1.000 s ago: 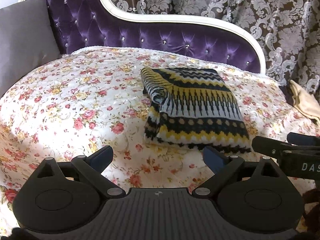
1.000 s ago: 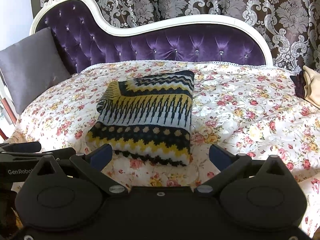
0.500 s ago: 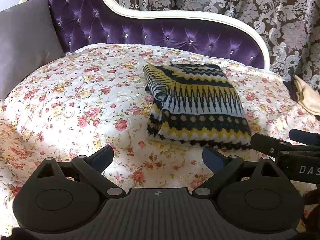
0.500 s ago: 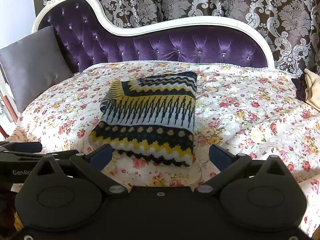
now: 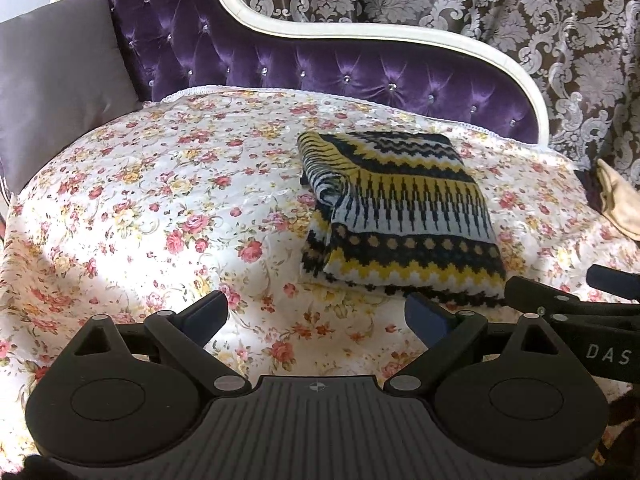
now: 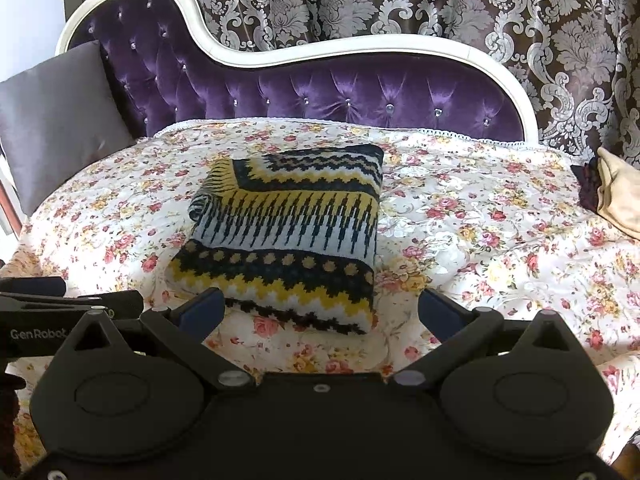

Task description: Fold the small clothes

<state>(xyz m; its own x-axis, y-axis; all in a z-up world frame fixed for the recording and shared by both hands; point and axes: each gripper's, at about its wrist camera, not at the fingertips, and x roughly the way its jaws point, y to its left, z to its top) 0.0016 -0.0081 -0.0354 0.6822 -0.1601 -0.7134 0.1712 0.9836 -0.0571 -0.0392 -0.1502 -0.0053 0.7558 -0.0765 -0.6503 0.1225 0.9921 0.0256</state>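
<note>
Fingers of the left gripper (image 5: 316, 316) and right gripper (image 6: 320, 310) spread empty, short of the folded sweater's (image 6: 292, 232) near edge.

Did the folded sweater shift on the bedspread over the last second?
No. The folded sweater keeps the same spot on the floral bedspread, its far edge equally short of the purple headboard. Only the cameras drifted back slightly.

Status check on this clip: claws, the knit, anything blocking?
Left claw open, empty. Right claw open, empty, short of the knit. Patterned knit folded flat on floral cover. Nothing in the way; beige cloth off at right edge.
</note>
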